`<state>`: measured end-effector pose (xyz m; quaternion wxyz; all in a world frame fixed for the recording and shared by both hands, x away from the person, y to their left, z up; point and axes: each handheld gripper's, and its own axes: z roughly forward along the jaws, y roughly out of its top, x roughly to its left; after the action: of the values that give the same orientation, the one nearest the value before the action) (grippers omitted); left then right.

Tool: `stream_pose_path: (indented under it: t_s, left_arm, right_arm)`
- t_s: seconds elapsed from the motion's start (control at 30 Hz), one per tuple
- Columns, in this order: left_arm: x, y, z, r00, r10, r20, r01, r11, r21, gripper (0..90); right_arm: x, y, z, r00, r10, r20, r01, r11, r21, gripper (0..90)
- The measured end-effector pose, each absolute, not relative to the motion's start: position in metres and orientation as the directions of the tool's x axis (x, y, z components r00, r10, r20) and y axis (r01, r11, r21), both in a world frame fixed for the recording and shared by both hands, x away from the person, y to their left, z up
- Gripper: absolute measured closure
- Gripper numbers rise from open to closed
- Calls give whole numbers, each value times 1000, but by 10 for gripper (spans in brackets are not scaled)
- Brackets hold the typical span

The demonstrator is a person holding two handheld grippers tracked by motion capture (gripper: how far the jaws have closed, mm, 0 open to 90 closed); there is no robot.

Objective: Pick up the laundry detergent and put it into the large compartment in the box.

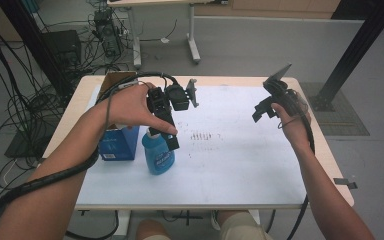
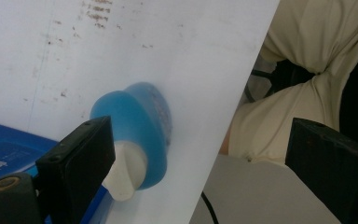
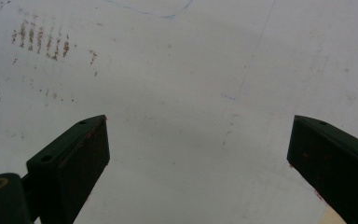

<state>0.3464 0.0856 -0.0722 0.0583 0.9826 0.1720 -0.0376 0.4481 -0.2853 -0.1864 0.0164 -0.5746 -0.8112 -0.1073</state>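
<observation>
Forearms enter the high view from six o'clock. My left tongs [image 1: 172, 140] hang over the blue spray bottle [image 1: 158, 155], which stands upright on the white worktop [image 1: 240, 165] at about eight o'clock from its centre, touching or just beside a blue box [image 1: 120, 142] at its nine o'clock. Right tongs [image 1: 261, 111] are held up at two o'clock, well apart from the bottle, over bare sheet. Brown smudges [image 1: 200, 135] sit near the middle.

Left gripper view: jaws spread wide, nothing pressed between them. Bottle [image 2: 142, 126] lies ahead, toward ten o'clock of the gap; its white cap [image 2: 126, 172] is just beside the left-hand jaw. I cannot tell whether they touch. Box corner [image 2: 9, 149] at eight o'clock; the person's beige clothing [image 2: 307, 60] past the worktop edge at two o'clock.

Right gripper view: jaws wide apart, holding nothing, only worktop [image 3: 191, 93] and the smudges [image 3: 42, 39] at ten o'clock.

Judgement: the step in hand is the approach to grasp the bottle. Next move calls for shifting the left tongs so the neck sits centred between the jaws, then closing; an off-centre close could tip it against the box.
</observation>
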Motion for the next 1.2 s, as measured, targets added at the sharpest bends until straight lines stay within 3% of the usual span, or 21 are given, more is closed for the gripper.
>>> stream_pose_path:
  t_s: [1.2]
  left_arm:
    - [346, 91, -67, 933, 355, -63, 360, -926, 111, 86]
  right_arm:
    - [443, -287, -181, -337, 930, 148, 935, 313, 163, 57]
